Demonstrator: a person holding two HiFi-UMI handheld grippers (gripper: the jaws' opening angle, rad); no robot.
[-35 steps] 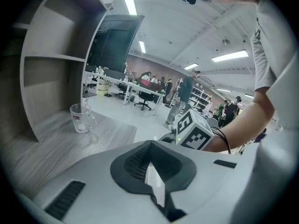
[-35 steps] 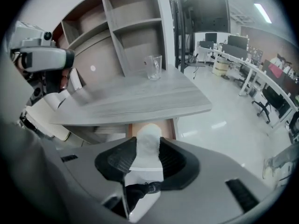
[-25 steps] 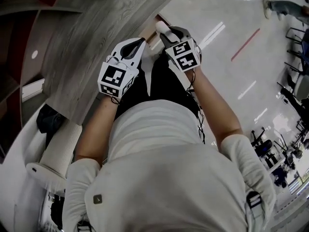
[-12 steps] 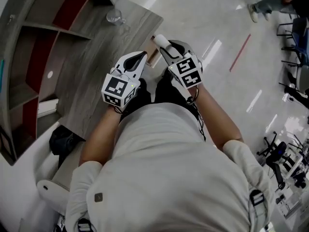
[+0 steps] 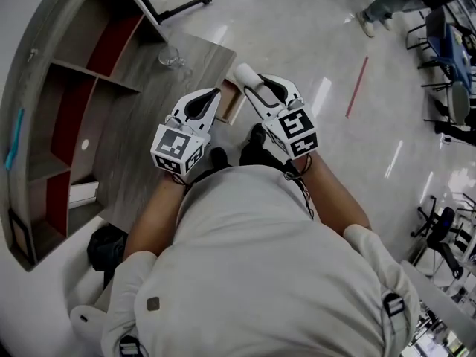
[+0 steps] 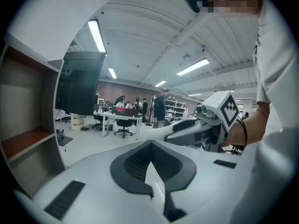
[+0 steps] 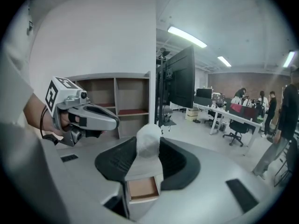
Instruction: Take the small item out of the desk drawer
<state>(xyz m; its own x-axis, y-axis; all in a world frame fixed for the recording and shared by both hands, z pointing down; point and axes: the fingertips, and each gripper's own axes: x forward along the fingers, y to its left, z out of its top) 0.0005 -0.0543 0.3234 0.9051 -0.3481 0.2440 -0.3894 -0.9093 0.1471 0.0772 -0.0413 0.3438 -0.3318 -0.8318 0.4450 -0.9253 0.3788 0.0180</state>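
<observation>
The small item (image 7: 148,141), a white rounded lump, sits between the dark pads of my right gripper (image 7: 148,144), which is shut on it. In the head view the item (image 5: 243,73) shows at the tip of the right gripper (image 5: 247,76), held in the air above the open wooden drawer (image 5: 230,101). From the right gripper view the drawer (image 7: 142,189) lies far below, its inside bare. My left gripper (image 5: 216,93) hovers beside it at the desk's edge. Its fingertips (image 6: 150,144) meet, with nothing between them.
The grey wooden desk (image 5: 149,132) with open shelves (image 5: 67,110) stands to the left, a glass (image 5: 170,56) on its top. A dark bag (image 5: 108,248) lies low at left. A large monitor (image 7: 182,78) rises ahead. People and office chairs (image 7: 240,120) fill the far room.
Both grippers have risen away from the drawer, the right one carrying the white item. The view now takes in more of the desk's shelves and floor.
</observation>
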